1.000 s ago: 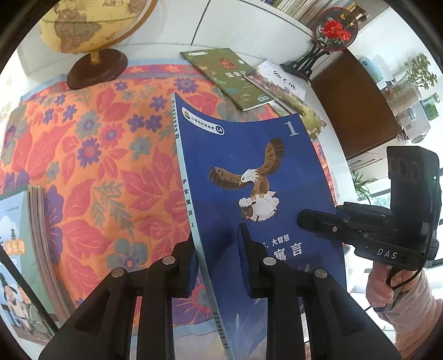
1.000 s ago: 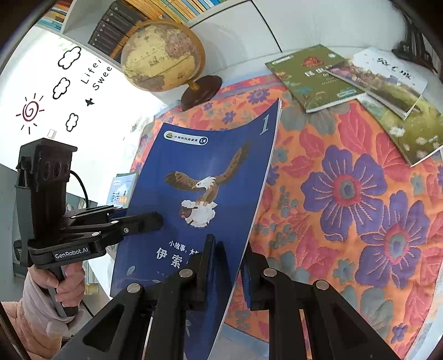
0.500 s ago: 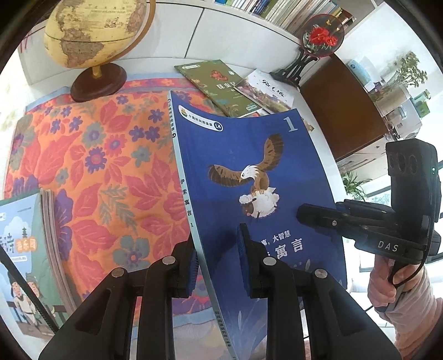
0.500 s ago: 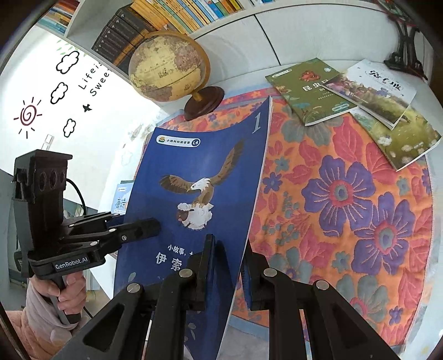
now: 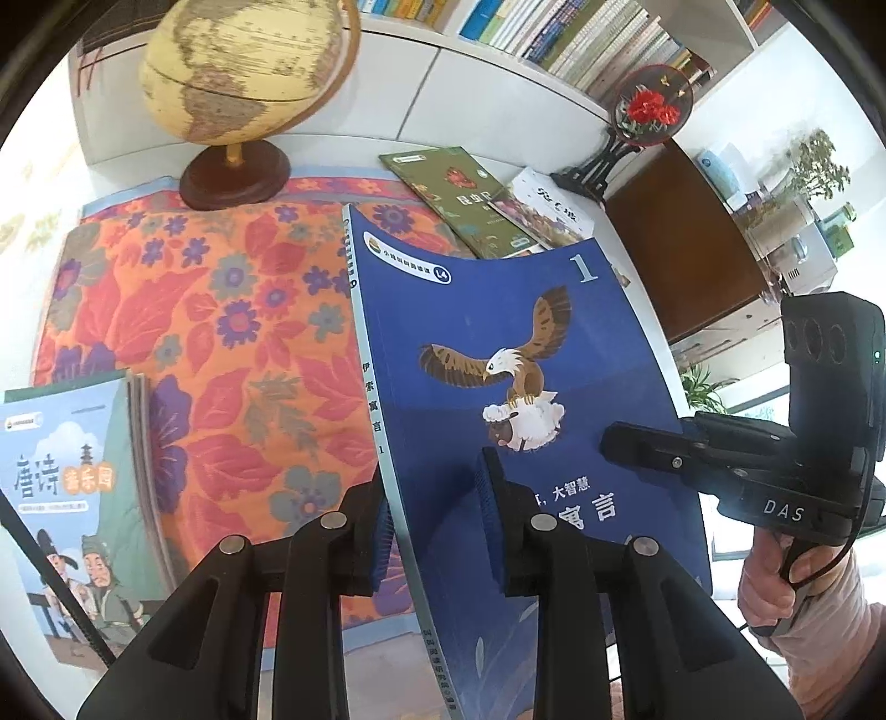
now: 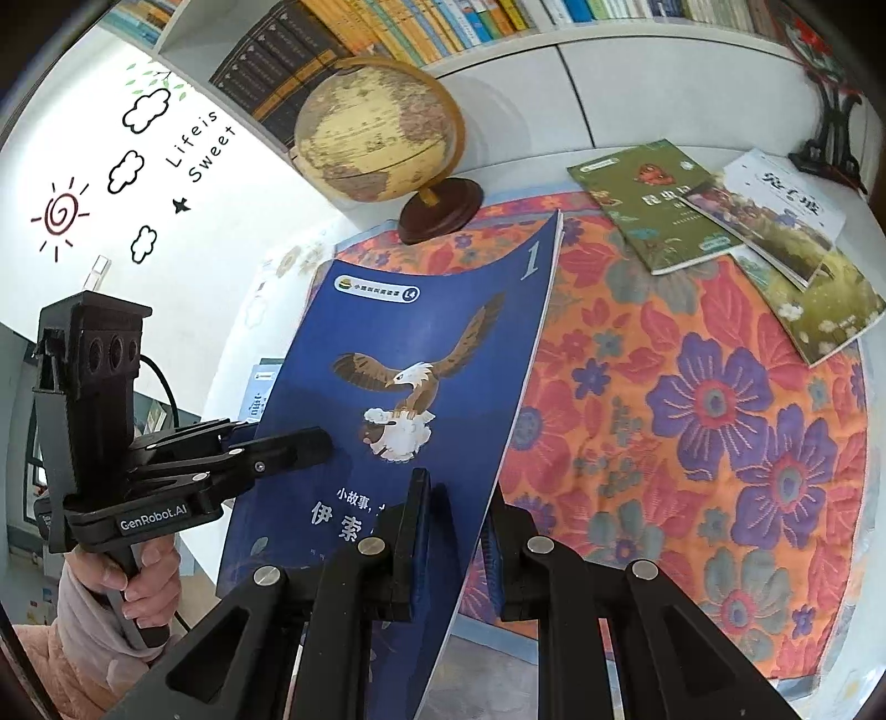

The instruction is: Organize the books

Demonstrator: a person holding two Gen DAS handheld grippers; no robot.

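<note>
The blue book (image 5: 515, 387) with the eagle on its cover is held up off the tabletop (image 5: 487, 119), lower centre of both wrist views, with a tool on each long side. The left tool (image 5: 437, 531) is clamped on the spine edge near the bottom, and the right tool (image 6: 454, 531) is clamped on the open page edge, its pads pinching the cover. I take the two-sided hold to be there because the book is thin and floppy. Even so the cover bows between the grips, its top edge curling toward the globe (image 6: 382, 130) in the upper middle of the right view. Below the book lies the orange flowered cloth (image 6: 720, 387). A green book (image 6: 653, 205), a white-covered one (image 6: 786, 205) and a third with a meadow picture (image 6: 830, 299) overlap loosely at the upper right of that view, apparently not yet sorted. At the lower left of the left view sits a stack of light-blue picture books (image 5: 72, 498), squared up, which looks like the pile being built. The only real container is the bookshelf (image 6: 398, 27) along the top of the frame, packed with upright spines, and I cannot tell whether the blue book is headed there or to the stack.
</note>
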